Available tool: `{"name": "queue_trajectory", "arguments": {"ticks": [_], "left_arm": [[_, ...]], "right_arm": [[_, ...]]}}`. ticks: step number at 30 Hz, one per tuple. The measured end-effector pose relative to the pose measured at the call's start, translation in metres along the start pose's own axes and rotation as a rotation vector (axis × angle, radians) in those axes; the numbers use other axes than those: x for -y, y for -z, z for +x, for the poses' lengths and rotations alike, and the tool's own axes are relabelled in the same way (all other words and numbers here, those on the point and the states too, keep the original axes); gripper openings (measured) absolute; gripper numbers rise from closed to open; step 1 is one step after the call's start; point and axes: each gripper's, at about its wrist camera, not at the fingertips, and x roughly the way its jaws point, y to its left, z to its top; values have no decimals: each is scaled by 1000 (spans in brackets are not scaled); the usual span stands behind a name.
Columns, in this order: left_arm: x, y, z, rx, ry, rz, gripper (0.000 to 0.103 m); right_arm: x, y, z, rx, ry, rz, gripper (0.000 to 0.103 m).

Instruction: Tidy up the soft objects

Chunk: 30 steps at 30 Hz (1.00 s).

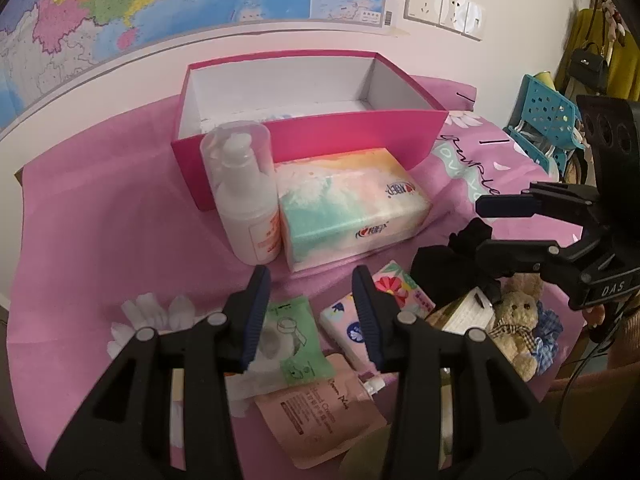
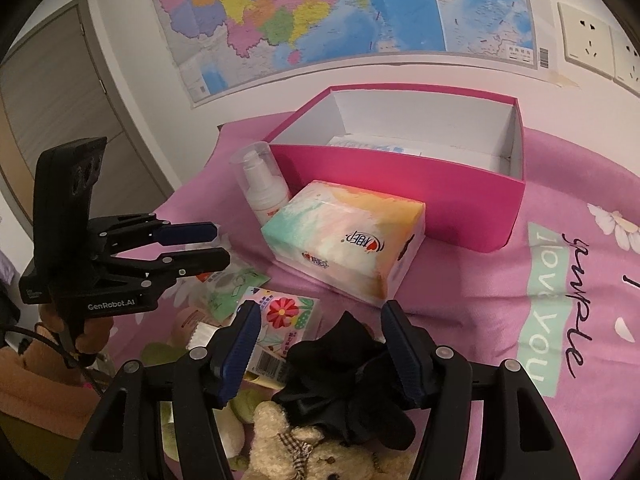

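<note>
A pink open box [image 1: 352, 136] [image 2: 400, 184] stands at the back of the pink cloth, with a flat white pack inside [image 2: 372, 145]. A pastel tissue pack [image 1: 352, 208] [image 2: 344, 240] lies in front of it. My left gripper [image 1: 312, 312] [image 2: 204, 246] is open over small sachets [image 1: 296, 336]. My right gripper [image 2: 320, 344] [image 1: 484, 224] is open, its jaws on either side of a black scrunchie [image 2: 340, 380] [image 1: 444, 268]. A beige teddy bear [image 2: 296, 448] [image 1: 516, 320] lies beside the scrunchie.
A white pump bottle [image 1: 248, 196] [image 2: 262, 184] stands left of the tissue pack. A floral tissue packet [image 2: 284, 320] [image 1: 400, 288] and a pink pouch [image 1: 320, 404] lie among the sachets. A blue perforated basket [image 1: 548, 108] stands at far right.
</note>
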Motion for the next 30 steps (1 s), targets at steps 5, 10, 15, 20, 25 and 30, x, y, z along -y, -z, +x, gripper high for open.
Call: {"name": "queue_trajectory", "arguments": {"ticks": [5,10,15,20,25,30], "left_arm": [[0,-3,4,-5,-13,1,44],[0,-6,10,-18,-20,5,44],[-5,-7,18,-33,22,-9,44],[-9,-6,24,-45,41,-16,40],[-14,0,17,-42,63,-18,40],[-18,11,1,-29,101,-9,40]], "right_arm": [[7,-2,3,1,4,18,64],[17,-7,9,3,3,46,65],[28,-14,19,1,3,78,65],[36,-17,30,-13,-2,100,65],[34,-14,29,-12,-39,89,65],[17,-6,10,3,-150,35,65]]}}
